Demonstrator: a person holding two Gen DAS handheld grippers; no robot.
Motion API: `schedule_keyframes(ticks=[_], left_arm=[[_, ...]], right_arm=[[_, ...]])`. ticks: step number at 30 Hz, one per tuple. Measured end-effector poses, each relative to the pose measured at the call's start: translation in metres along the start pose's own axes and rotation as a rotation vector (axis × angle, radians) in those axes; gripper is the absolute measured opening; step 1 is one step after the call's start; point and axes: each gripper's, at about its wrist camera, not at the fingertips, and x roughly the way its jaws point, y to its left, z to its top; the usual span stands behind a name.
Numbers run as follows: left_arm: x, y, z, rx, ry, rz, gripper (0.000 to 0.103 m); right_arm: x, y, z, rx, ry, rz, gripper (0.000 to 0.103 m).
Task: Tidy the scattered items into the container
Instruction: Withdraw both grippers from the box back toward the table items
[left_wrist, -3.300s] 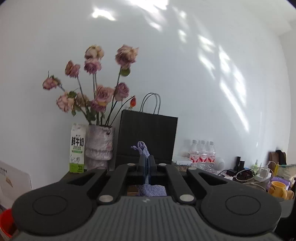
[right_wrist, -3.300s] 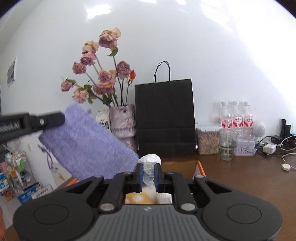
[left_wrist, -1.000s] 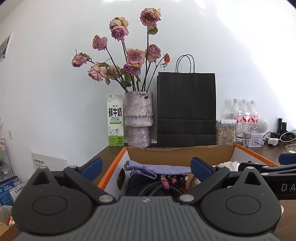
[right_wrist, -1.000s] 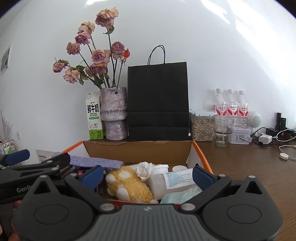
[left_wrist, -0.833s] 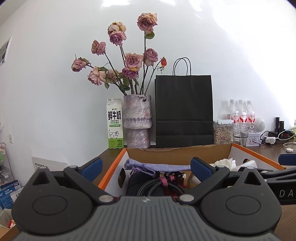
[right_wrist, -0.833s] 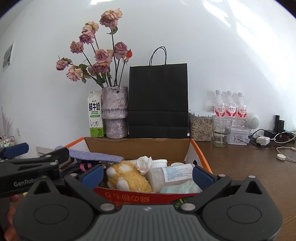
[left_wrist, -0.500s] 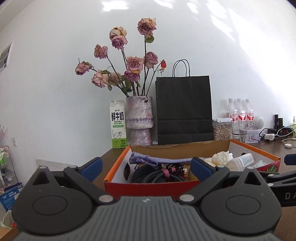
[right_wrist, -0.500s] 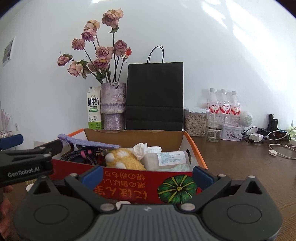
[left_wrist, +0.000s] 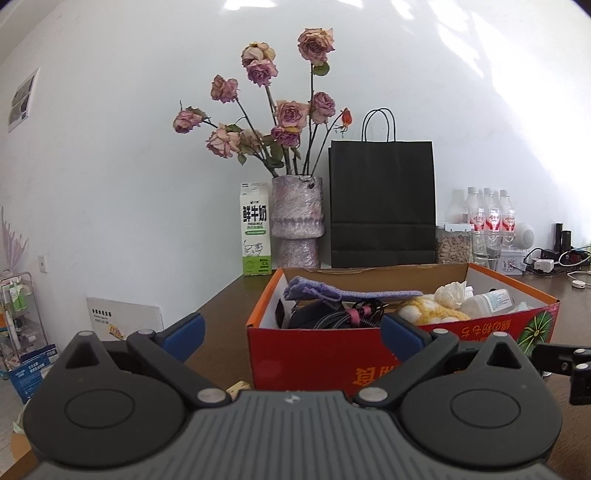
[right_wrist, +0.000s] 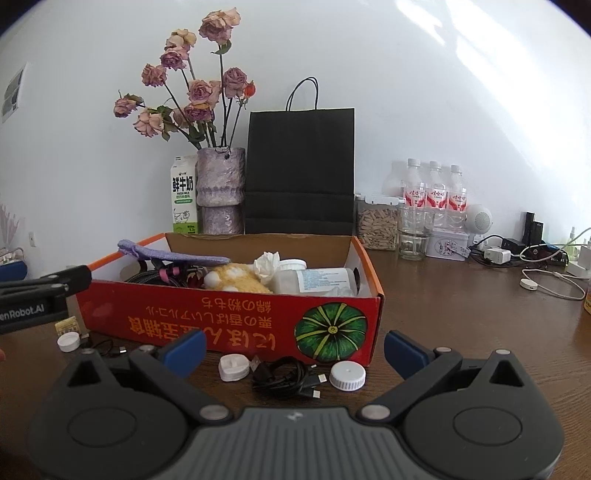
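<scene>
We see the brown table (right_wrist: 461, 306) spreading across both views, with the red cardboard box (right_wrist: 236, 321) sitting on it as the biggest task item; in the right wrist view it fills the centre, and in the left wrist view it lies toward 3 o'clock (left_wrist: 325, 354). Behind it, at 12 o'clock, stand a black paper bag (right_wrist: 300, 170), a vase of dried roses (right_wrist: 221, 190) and a milk carton (right_wrist: 183, 199), the carton touching the vase's left side.

Inside the box lie a purple cloth pouch (right_wrist: 166, 254) over a bundle of dark cables (right_wrist: 162, 276) at the 9 o'clock end, then a yellow plush toy (right_wrist: 236, 282), a crumpled white tissue (right_wrist: 267, 263) and a white bottle (right_wrist: 314, 281) lying on its side toward 3 o'clock.

Our left gripper (left_wrist: 291, 334) is spread wide with nothing between its blue pads; our right gripper (right_wrist: 293, 349) is equally wide apart and empty.

On the table in front of the box, between the right gripper's fingers, we see a coiled black USB cable (right_wrist: 286, 376), a white ribbed cap (right_wrist: 347, 374) just beside it at 3 o'clock and a small white square piece (right_wrist: 233, 367) at 9 o'clock. Farther toward 9 o'clock rests another white cap (right_wrist: 69, 341), near a small yellowish packet (right_wrist: 66, 325).
</scene>
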Motion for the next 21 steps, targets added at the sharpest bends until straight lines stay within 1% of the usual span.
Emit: schedule_keyframes(ticks=[7,13,16,21], left_arm=[[-0.007,0.017,-0.002,-0.01,0.026,0.031,0.103],[-0.006,0.034,-0.004,0.014,0.065,0.063,0.103],[-0.002,0.042,-0.004,0.03,0.103,0.072,0.103],[0.005,0.057,-0.006,-0.008,0.154,0.092,0.103]], right_arm=[[-0.004,-0.011,-0.005,0.015,0.046,-0.012,0.103],[-0.002,-0.028,-0.008,0.047,0.101,-0.028,0.102],[-0.002,-0.035,-0.009,0.06,0.117,-0.038,0.102],[0.001,-0.037,-0.01,0.064,0.137,-0.043,0.102]])
